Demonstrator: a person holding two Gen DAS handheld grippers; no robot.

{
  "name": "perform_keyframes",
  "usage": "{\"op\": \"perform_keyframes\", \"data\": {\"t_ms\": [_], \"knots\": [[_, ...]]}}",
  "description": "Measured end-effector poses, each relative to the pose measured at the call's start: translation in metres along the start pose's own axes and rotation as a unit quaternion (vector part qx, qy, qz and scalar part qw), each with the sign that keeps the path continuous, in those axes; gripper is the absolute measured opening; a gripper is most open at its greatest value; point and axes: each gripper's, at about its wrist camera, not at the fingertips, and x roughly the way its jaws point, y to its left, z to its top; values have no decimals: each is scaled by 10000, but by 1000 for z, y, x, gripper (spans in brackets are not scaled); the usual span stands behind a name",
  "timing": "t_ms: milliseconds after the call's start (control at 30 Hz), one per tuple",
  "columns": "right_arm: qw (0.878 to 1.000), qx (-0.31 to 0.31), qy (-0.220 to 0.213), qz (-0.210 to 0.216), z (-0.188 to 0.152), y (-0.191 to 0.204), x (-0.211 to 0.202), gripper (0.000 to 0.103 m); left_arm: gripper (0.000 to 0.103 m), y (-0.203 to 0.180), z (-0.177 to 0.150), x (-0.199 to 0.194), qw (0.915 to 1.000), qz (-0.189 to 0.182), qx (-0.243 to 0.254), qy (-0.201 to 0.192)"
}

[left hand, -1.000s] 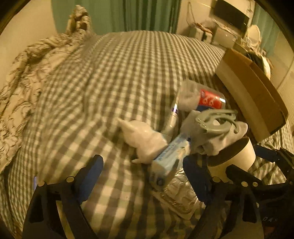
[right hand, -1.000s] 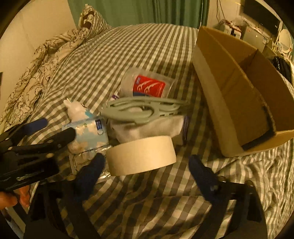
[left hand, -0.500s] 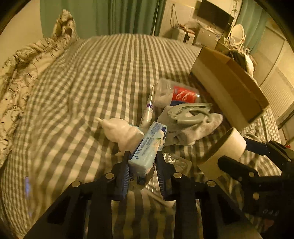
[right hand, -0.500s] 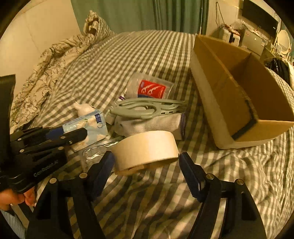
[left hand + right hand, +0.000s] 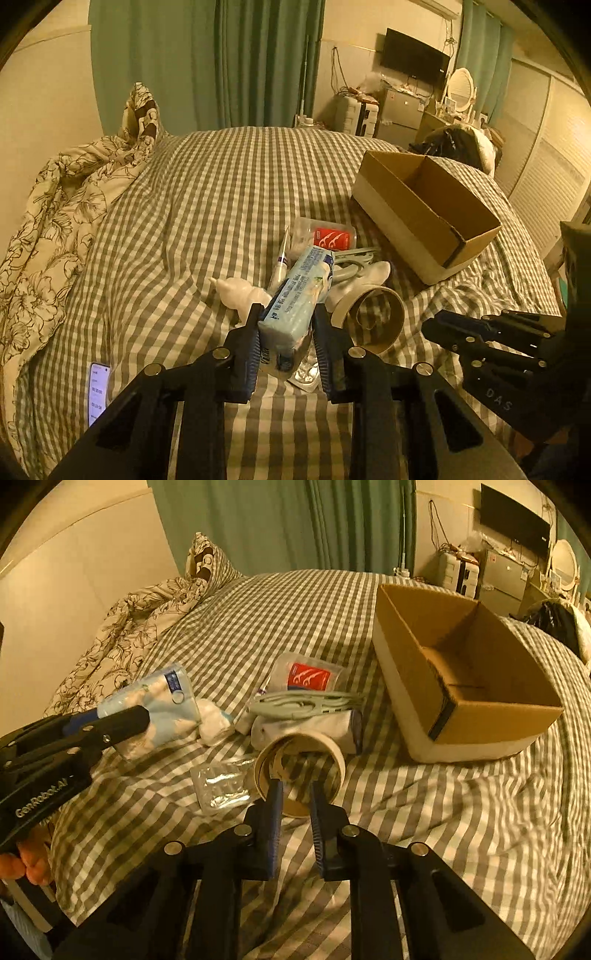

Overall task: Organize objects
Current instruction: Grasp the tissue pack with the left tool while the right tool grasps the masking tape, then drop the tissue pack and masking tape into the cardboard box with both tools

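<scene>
My left gripper [image 5: 286,319] is shut on a light-blue tissue pack [image 5: 299,299] and holds it above the checked bed; the pack also shows in the right wrist view [image 5: 159,712]. My right gripper [image 5: 295,794] is shut on the wall of a roll of masking tape [image 5: 301,768], tipped with its hole facing the camera; the roll also shows in the left wrist view [image 5: 373,317]. An open cardboard box [image 5: 469,686] stands to the right on the bed, seen also in the left wrist view [image 5: 424,210].
On the bed lie a grey hanger [image 5: 306,705] on folded white cloth [image 5: 321,727], a floss-pick tub [image 5: 306,675], a white bottle [image 5: 240,295], a blister pack [image 5: 221,782], a tube [image 5: 282,254]. A phone [image 5: 98,391] lies left. A crumpled floral duvet [image 5: 62,214] edges the bed.
My left gripper closed on the tissue pack and lifted it. My right gripper closed on the tape roll, which tipped up so its hole faces the camera. Both views pulled back and up.
</scene>
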Motion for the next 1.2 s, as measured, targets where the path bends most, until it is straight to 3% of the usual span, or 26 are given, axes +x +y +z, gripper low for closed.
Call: {"op": "perform_keyframes", "data": {"t_ms": [67, 100, 133, 200, 367, 400, 467, 533, 567, 700, 1000, 1200], "knots": [[10000, 3, 13, 44, -1, 0, 4, 15, 27, -3, -3, 0, 10000, 61, -6, 21], [10000, 22, -9, 15, -1, 0, 5, 21, 27, -2, -5, 2, 9999, 94, -18, 39], [10000, 33, 5, -68, 0, 0, 8, 43, 27, -2, -6, 4, 9999, 123, -25, 59], [9997, 83, -11, -240, 1, -2, 13, 66, 27, 0, -8, 10, 9998, 190, -40, 106], [9975, 180, 407, -544, 12, -10, 50, 66, 27, 8, -11, 30, 9993, 255, -100, 259], [9966, 191, 526, -597, 13, -11, 58, 66, 27, 10, -12, 34, 9992, 256, -113, 286], [9945, 196, 781, -663, 15, -12, 77, 55, 27, 12, -12, 41, 9990, 258, -114, 346], [9931, 174, 929, -696, 16, -13, 89, 33, 27, 14, -12, 45, 9989, 252, -121, 375], [9921, 148, 1009, -733, 17, -13, 96, 31, 27, 14, -12, 46, 9989, 249, -122, 389], [9922, 92, 948, -805, 17, -11, 97, 5, 27, 12, -8, 44, 9991, 234, -69, 336], [9962, -68, -330, -803, 37, -10, 10, 4, 27, -12, 35, 18, 9998, 56, 147, -142], [9859, 153, -1053, -1294, 74, -59, -53, 4, 27, -64, 83, 16, 9972, -362, 500, -410]]}}
